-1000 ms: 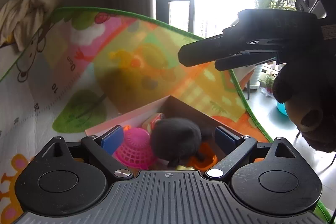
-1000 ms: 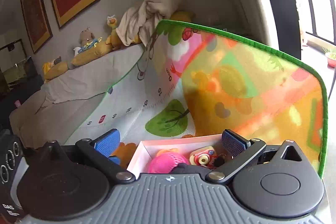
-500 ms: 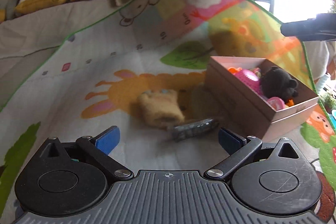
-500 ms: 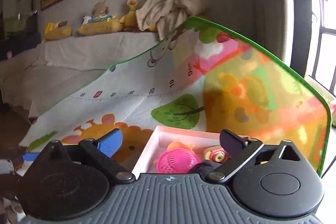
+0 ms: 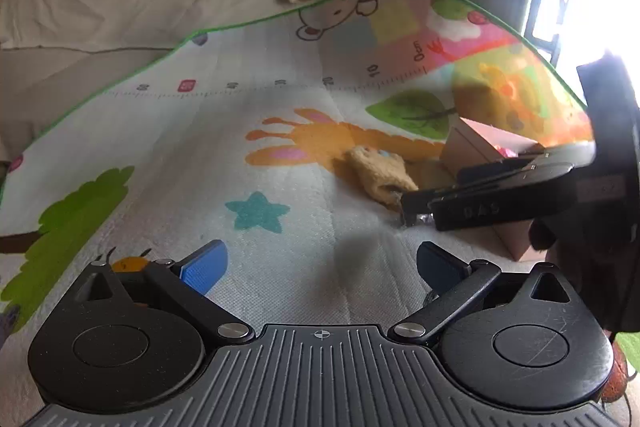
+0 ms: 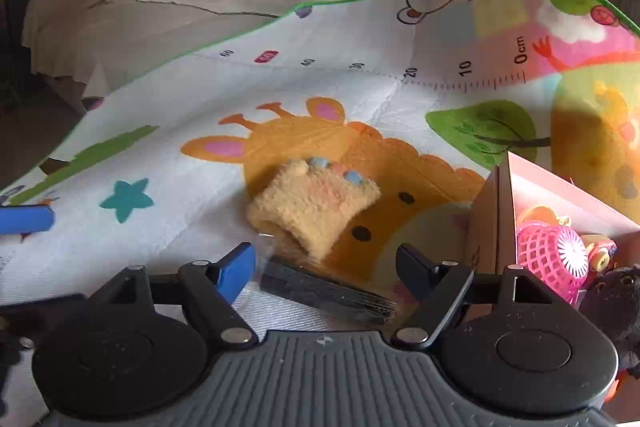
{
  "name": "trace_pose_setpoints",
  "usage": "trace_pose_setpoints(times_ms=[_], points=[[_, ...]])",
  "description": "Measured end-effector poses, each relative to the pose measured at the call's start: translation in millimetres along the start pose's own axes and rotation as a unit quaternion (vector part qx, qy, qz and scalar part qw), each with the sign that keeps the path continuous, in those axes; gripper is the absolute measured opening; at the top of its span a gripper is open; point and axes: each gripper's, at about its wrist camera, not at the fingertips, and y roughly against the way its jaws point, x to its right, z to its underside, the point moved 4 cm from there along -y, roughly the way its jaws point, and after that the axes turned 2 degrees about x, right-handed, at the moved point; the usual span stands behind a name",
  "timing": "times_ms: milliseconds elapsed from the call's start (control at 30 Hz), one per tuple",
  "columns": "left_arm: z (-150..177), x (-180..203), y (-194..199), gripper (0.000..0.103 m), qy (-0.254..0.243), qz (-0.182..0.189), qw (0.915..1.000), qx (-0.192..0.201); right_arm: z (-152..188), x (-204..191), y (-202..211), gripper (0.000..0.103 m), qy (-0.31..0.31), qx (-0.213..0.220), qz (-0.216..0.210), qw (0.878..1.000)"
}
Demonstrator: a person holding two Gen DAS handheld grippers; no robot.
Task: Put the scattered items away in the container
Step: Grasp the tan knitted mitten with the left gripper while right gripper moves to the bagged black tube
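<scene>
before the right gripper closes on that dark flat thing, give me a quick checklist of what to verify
1. Dark flat packet lies between the right gripper's fingers: ok.
2. Pads pressing on it: not ok. The fingers have just been closing, but a gap shows on both sides.
3. Fuzzy yellow toy clear of the grip: cannot tell. Its near edge touches or overlaps the packet.
4. Left gripper out of the way: ok. It is wide open over bare mat, with nothing between its fingers.
5. Pink box within easy reach: ok, it sits just right of the packet.
6. Room left in the box: cannot tell. A pink ball and other toys fill the visible part.
</scene>
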Motion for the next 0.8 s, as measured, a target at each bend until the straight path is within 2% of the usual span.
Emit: trace_pose_setpoints(times_ms=[100, 267, 367, 467, 533, 667, 700, 733, 800], points=[[-0.2, -7.7, 0.6, 0.103, 0.021, -0.001, 0.9998, 0.002, 7.1, -3.2, -0.5, 0.084, 0.0, 0.013, 0.014, 1.0], [1.4, -10.2, -3.8, 0.103, 0.033, -0.006, 0.9994, -0.004, 17.2, -8.1, 2.7, 0.083, -0.003, 0.005, -0.001, 1.0], [3.0, -11.7, -4.8, 0.103, 0.039, -0.01, 0.9992, -0.007, 23.6, -10.6, 12.3, 0.071, 0.005, 0.024, -0.001, 1.0], [3.4, -13.6, -6.5, 0.103, 0.045, -0.016, 0.9988, -0.012, 26.8, -11.2, 27.9, 0.047, 0.001, 0.039, -0.022, 0.999], [3.5, -11.9, -7.4, 0.103, 0.04, -0.021, 0.9989, -0.015, 31.1, -10.9, 37.4, 0.043, -0.004, 0.041, -0.037, 0.998], [2.5, -4.5, -12.9, 0.103, 0.015, -0.022, 0.9992, -0.031, 51.6, -9.2, 52.3, 0.044, -0.021, 0.017, -0.069, 0.997], [1.0, -1.8, -16.0, 0.103, 0.007, -0.019, 0.9991, -0.036, 58.9, -9.2, 58.1, 0.05, -0.028, 0.015, -0.079, 0.996], [-1.9, 1.9, -20.3, 0.103, -0.003, -0.015, 0.9991, -0.041, 66.0, -9.8, 63.9, 0.068, -0.033, 0.018, -0.084, 0.996], [-13.2, 13.0, -32.0, 0.103, -0.029, -0.007, 0.9986, -0.043, 78.3, -12.1, 73.2, 0.09, -0.037, 0.034, -0.085, 0.995]])
